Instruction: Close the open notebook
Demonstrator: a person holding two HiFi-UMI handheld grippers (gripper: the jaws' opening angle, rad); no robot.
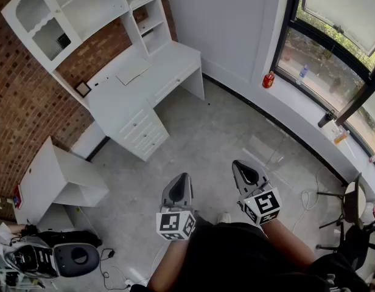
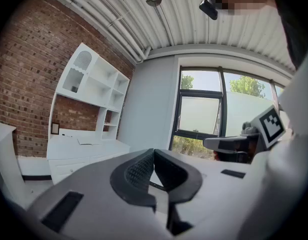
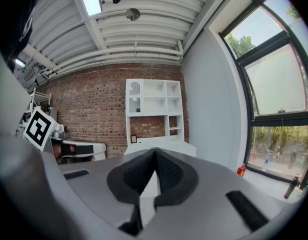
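Approaching the desk: this looks like the step in hand. The person stands on bare floor, well apart from the white desk, so nothing can be closed from here.
Notebook: lies flat on the desk top below the shelves, apparently open. It is too small at this range to make out its pages.
Left gripper: jaws clenched together, nothing between them.
Right gripper: jaws likewise pressed tight, empty.
Doing it well: walk up square to the desk and part the jaws only once beside the notebook. Slip one jaw under the outer edge of the loose cover and fold it over the spine. Steady the other half with the second gripper so it does not slide.
Shelves: mostly bare. A small dark thing sits in the arched cupboard, and I cannot tell what it is.
Drawers: all pushed in, contents hidden.
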